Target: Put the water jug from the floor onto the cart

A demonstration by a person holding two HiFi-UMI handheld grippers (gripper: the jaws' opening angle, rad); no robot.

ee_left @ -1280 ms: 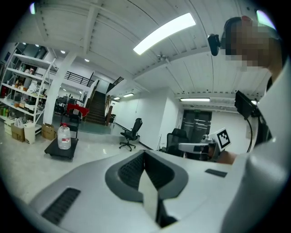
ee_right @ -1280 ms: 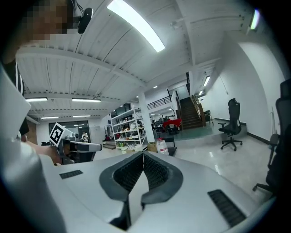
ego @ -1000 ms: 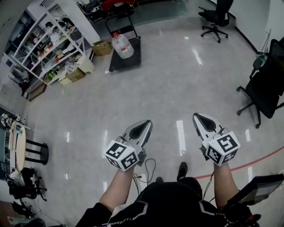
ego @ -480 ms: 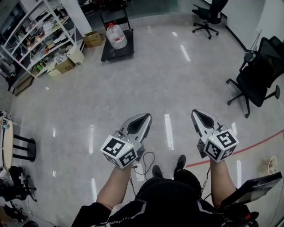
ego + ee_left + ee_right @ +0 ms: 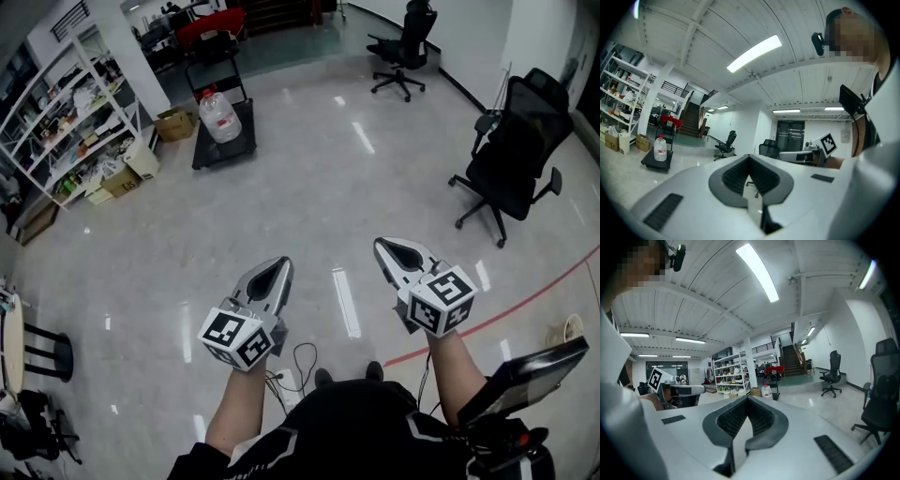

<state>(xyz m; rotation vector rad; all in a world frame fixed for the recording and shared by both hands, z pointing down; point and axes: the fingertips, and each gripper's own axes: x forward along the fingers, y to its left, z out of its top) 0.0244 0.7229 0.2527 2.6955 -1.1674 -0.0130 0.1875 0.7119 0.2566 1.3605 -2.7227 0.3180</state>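
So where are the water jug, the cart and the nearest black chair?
water jug [image 5: 221,118]: head view, on its clear body.
cart [image 5: 218,153]: head view, on its bare black deck.
nearest black chair [image 5: 514,131]: head view, on its backrest.

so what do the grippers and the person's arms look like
The left gripper and right gripper are light grey shells tapering to a point, with dark ribbed pads inside. Each carries a white cube of black square markers. Forearms are bare; the person wears a black top with thin white lines.

Far ahead-left of the left claw [image 5: 274,267], the white metal shelving rack [image 5: 66,112] is edge-cropped, its shelf clutter [image 5: 89,141] too small to tell.
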